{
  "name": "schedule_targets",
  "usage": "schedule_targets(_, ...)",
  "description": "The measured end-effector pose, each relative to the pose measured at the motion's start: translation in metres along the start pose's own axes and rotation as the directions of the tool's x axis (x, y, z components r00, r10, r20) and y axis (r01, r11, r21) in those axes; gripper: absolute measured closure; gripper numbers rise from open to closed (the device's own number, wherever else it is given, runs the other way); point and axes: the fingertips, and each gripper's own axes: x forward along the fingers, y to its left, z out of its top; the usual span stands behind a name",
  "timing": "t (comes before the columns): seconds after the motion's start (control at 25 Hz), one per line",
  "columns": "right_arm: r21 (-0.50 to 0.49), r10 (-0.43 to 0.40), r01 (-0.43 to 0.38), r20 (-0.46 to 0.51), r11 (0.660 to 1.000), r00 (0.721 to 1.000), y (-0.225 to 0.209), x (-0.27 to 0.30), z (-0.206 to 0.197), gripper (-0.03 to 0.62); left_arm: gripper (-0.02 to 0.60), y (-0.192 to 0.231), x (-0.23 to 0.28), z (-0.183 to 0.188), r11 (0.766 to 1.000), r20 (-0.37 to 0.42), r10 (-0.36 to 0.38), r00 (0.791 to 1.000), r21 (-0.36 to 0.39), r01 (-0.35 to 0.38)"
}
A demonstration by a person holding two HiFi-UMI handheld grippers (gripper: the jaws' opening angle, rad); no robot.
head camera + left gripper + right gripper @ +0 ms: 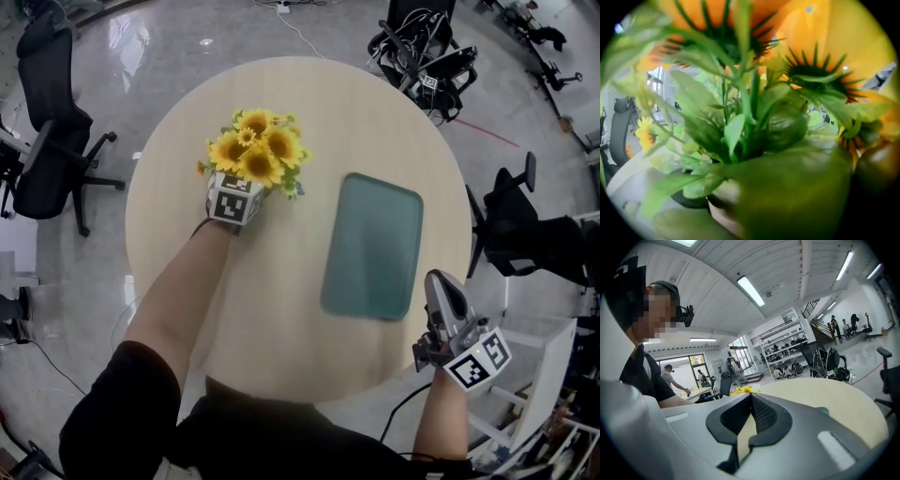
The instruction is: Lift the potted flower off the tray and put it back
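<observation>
The potted flower, a bunch of yellow sunflowers with green leaves, is over the left part of the round wooden table, apart from the tray. The green tray lies bare to its right. My left gripper reaches in under the blooms, which hide its jaws. In the left gripper view, leaves and blooms fill the frame, and only a bit of the cream pot shows. My right gripper hovers at the table's front right edge, shut and empty, pointing across the table.
Black office chairs stand on the floor to the left, right and far right of the table. A white rack is close to my right gripper. People stand at desks in the far background.
</observation>
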Motion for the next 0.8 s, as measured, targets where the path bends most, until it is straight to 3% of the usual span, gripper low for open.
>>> schedule_targets(0.16, -0.001, -0.002, 0.002, 0.003, 1.000, 1.000, 0.000, 0.001, 0.000, 0.580, 0.049, 0.000, -0.002, 0.005, 1.000, 0.000, -0.010, 1.000, 0.018, 0.010)
schedule_targets(0.32, -0.003, -0.005, 0.005, 0.008, 1.000, 1.000, 0.001, 0.000, 0.000, 0.580, 0.049, -0.003, 0.001, 0.001, 0.999, 0.007, -0.044, 0.999, -0.032, 0.044)
schedule_targets(0.8, -0.011, -0.021, 0.022, 0.058, 1.000, 0.998, 0.002, -0.019, 0.021, 0.580, 0.049, -0.047, -0.019, 0.081, 0.993, 0.064, -0.112, 0.992, 0.046, 0.109)
